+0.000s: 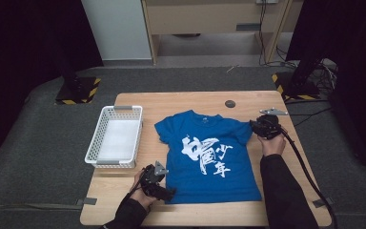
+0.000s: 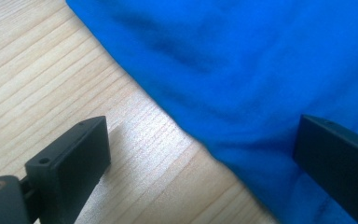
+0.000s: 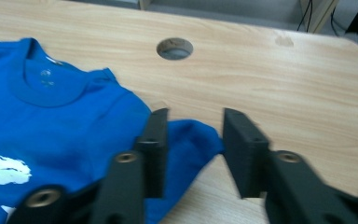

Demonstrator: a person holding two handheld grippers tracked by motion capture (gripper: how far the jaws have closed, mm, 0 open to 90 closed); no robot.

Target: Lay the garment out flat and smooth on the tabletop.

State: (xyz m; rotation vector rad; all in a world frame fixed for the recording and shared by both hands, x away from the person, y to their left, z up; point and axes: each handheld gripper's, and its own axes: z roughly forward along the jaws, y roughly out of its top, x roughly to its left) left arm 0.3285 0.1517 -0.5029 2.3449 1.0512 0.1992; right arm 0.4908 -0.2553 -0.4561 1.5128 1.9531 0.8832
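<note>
Two grippers: both of yours sit at the edges of the blue T-shirt (image 1: 207,155), which lies flat, print up, in the middle of the wooden table (image 1: 190,100).
Left gripper (image 1: 167,192): jaws spread wide across the shirt's lower hem corner, one over bare wood, one over cloth; nothing pinched yet.
Right gripper (image 1: 254,125): jaws parted around the tip of the sleeve (image 3: 193,140), not yet closed on it.
Risk, left: close too shallow and you likely catch one layer only, or the hem slides out.
Risk, right: the sleeve tip is small; a pinch near its edge may slip.
Risk, both: uneven pulls could bunch the shirt toward the white basket (image 1: 116,136).
</note>
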